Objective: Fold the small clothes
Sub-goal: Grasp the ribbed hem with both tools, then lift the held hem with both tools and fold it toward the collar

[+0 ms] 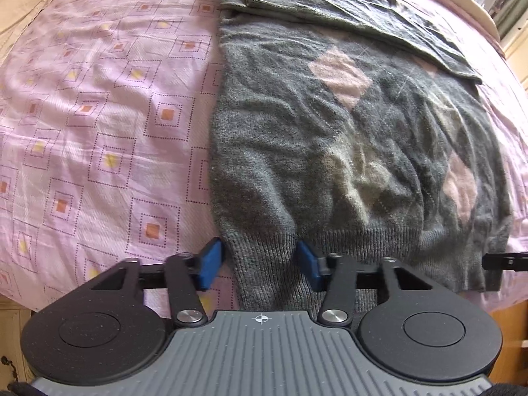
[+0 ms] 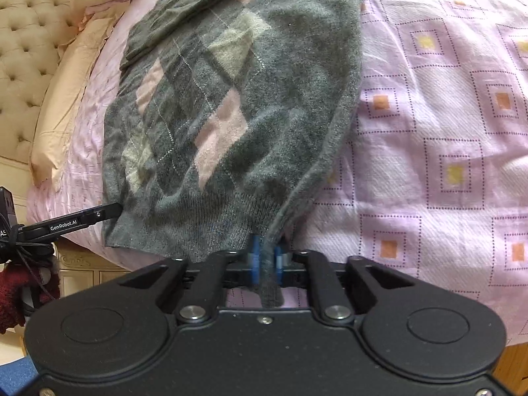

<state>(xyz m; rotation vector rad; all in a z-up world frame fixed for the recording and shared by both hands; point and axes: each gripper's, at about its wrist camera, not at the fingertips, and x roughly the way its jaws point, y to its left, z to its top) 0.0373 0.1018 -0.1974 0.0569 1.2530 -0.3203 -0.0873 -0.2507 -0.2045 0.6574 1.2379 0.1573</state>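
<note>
We are at the gathering step: both tools are down on the ribbed hem of the grey argyle sweater (image 1: 330, 125), which lies spread on the pink bedspread (image 1: 99, 115) with that hem at the near edge of the bed and a sleeve already laid across its far end. Our right gripper (image 2: 266, 260) is clenched on the hem's corner, a pinched ridge of knit running up from between its blue pads. Our left gripper (image 1: 260, 264) straddles a bunch of the ribbing; its pads appear to press the cloth on both sides, though the fisheye makes that contact hard to confirm.

Next, we judge, both corners must rise together and travel toward the far edge, kept level so the fold lands square on the upper half.

The left wrist view shows the folded sleeve and the whole front panel, plus the tip of the other tool at the hem's far corner. The right wrist view alone shows the tufted headboard (image 2: 23, 49), a cream pillow (image 2: 66, 105) and a hand in a dark red glove (image 2: 19, 293) carrying the left tool.
</note>
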